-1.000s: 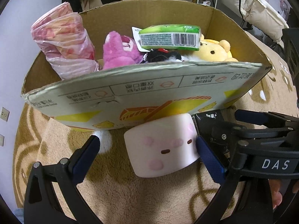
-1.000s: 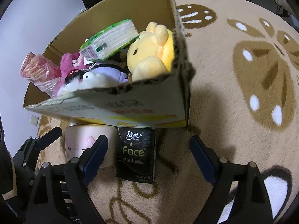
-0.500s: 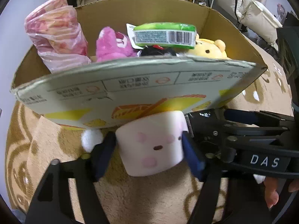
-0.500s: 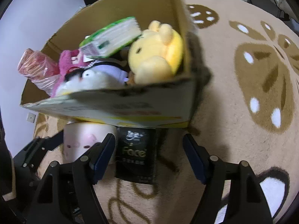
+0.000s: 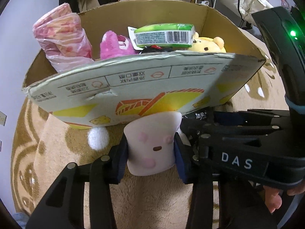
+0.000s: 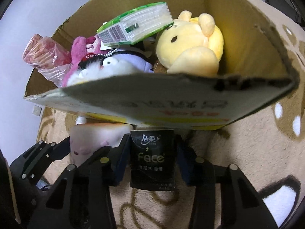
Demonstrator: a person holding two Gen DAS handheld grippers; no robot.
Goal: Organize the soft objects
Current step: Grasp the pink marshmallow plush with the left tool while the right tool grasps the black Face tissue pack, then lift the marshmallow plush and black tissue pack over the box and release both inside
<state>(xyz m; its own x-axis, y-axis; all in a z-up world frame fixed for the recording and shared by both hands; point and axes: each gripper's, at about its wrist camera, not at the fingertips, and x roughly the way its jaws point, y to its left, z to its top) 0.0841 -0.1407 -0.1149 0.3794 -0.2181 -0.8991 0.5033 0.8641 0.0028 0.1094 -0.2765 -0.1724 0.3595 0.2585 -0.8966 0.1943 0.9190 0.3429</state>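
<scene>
My left gripper [image 5: 150,152] is shut on a pale pink squishy cube toy [image 5: 152,143] with a dotted face, right below the near wall of the cardboard box [image 5: 133,80]. My right gripper [image 6: 152,152] is shut on a black Face tissue pack [image 6: 152,156], beside the pink toy [image 6: 91,139]. The box [image 6: 247,38] holds a yellow bear plush [image 6: 192,45], a pink bear plush [image 5: 114,45], a white and black plush [image 6: 106,66], a green tissue pack [image 5: 164,35] and a pink plastic bag [image 5: 61,38].
A beige and brown patterned rug [image 6: 257,152] covers the floor around the box. The right gripper body [image 5: 238,152] crowds the left wrist view on the right. A white wall [image 5: 11,47] stands at the left. Shelves and clothes lie behind the box.
Both grippers have closed from open: the left onto the pink toy, the right onto the black tissue pack. Both have moved nearer to the box wall.
</scene>
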